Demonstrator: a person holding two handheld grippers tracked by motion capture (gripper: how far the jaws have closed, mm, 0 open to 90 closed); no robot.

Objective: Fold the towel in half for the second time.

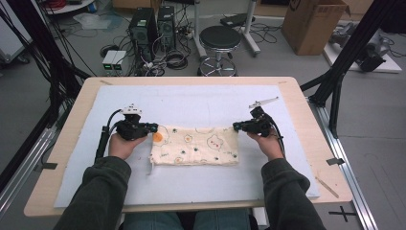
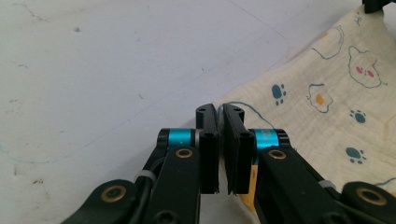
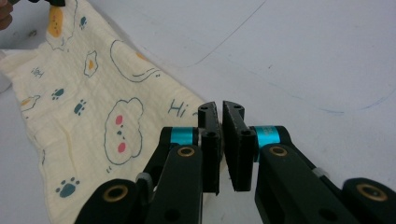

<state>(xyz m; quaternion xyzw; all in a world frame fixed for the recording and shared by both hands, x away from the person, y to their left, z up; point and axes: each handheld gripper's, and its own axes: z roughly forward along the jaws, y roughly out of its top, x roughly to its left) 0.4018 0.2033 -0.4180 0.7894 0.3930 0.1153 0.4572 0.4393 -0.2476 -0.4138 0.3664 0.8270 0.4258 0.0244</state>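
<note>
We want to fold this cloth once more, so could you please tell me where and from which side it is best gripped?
Grip the cloth at its two far corners, one claw each: the left claw from the left, the right claw from the right. It lies flat as a wide rectangle on the mat, and its edges there are thin enough for nearly shut jaws to pinch.

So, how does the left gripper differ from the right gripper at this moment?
The left gripper is at the cloth's far left corner, the right gripper at its far right corner. The left points toward the right gripper, the right toward the left. Both look shut on the cloth's edge.
</note>
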